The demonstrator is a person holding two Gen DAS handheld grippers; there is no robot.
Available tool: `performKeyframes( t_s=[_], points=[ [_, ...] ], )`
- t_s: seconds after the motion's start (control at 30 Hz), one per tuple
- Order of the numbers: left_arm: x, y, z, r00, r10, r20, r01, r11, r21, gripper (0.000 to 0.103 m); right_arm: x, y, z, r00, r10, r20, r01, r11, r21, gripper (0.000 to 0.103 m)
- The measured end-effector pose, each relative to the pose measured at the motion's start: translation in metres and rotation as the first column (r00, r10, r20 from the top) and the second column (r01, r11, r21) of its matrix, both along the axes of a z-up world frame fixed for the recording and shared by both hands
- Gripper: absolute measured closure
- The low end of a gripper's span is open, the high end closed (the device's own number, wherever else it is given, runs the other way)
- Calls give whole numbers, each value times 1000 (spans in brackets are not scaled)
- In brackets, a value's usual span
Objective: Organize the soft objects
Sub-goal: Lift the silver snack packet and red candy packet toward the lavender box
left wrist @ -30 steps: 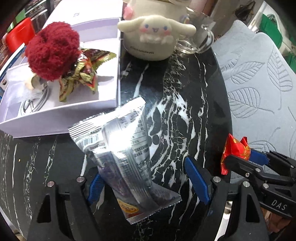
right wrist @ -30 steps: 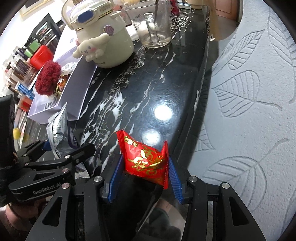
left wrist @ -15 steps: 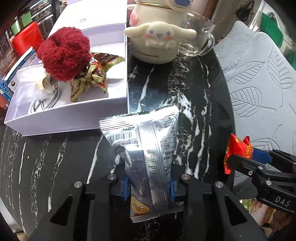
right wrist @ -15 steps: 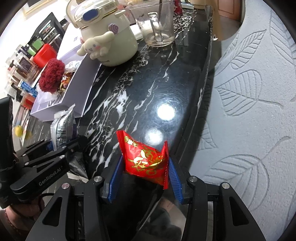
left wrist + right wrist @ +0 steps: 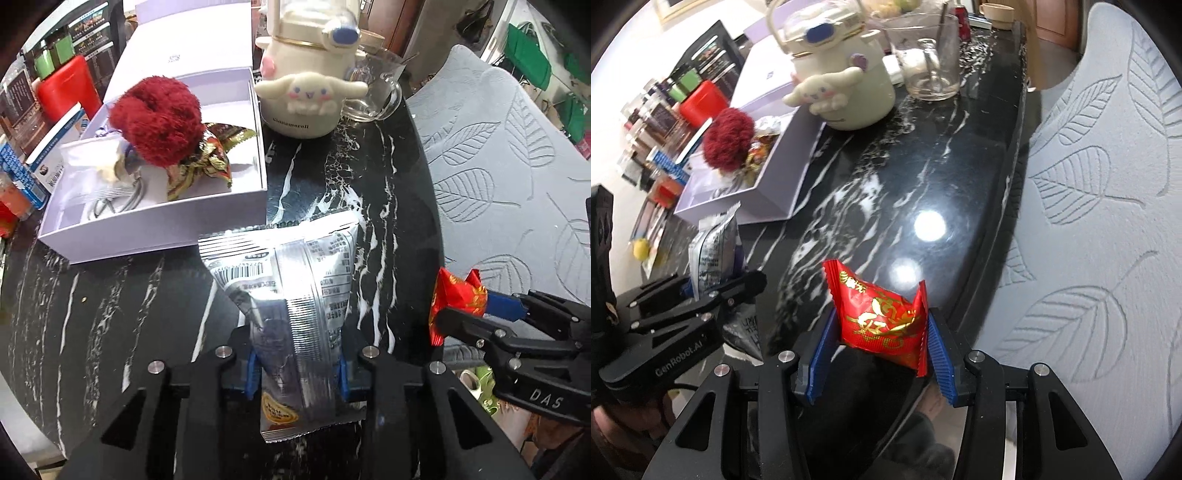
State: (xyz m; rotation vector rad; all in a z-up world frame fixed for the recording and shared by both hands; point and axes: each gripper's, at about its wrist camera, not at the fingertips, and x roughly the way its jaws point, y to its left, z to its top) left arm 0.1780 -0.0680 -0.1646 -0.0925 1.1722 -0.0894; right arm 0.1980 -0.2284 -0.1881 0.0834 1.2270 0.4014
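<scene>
My left gripper (image 5: 295, 373) is shut on a silver snack packet (image 5: 291, 295), which it holds upright above the black marble table (image 5: 110, 306). That packet (image 5: 714, 247) and the left gripper (image 5: 720, 291) also show at the left of the right wrist view. My right gripper (image 5: 879, 354) is shut on a red candy packet (image 5: 882, 317) with gold print, held over the table's near edge. The red candy packet (image 5: 456, 299) appears at the right of the left wrist view. An open white box (image 5: 155, 236) behind holds a fluffy red ball (image 5: 157, 114) and gold-red wrappers (image 5: 207, 162).
A cream cartoon-dog kettle (image 5: 306, 92) and a glass mug (image 5: 376, 92) stand behind the box's right side. Jars and a red tin (image 5: 66, 88) crowd the far left. A grey leaf-patterned cushion (image 5: 509, 166) borders the table on the right.
The left gripper closed on the silver packet and lifted it upright off the table, moving back from the box. The right gripper kept its grip on the red packet and shifted slightly.
</scene>
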Motion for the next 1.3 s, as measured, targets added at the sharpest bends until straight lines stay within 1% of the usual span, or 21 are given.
performKeyframes(
  t_s=[0.53,0.67,0.87,1.0,1.17,1.3],
  points=[
    [-49,15,50,998,-49,35,49,999,-8,72,-60,21,38,1000,13,-18,-12,999,40,55],
    [-61,19,63,997,-61,48,62,998,-10,72,-72,27,49,1000,29,-11,-29,999,41,55],
    [-78,29,81,997,-59,50,60,998,-24,72,-88,39,66,998,60,-9,-60,996,65,56],
    [-88,37,94,996,-59,69,60,998,-18,72,-99,47,74,997,71,-9,-70,995,74,56],
    [-92,51,109,994,-50,100,52,998,-18,72,-107,60,84,996,86,9,-87,993,80,56],
    [-91,67,123,991,-41,129,42,999,-2,72,-107,75,95,993,113,45,-116,991,73,55]
  ],
)
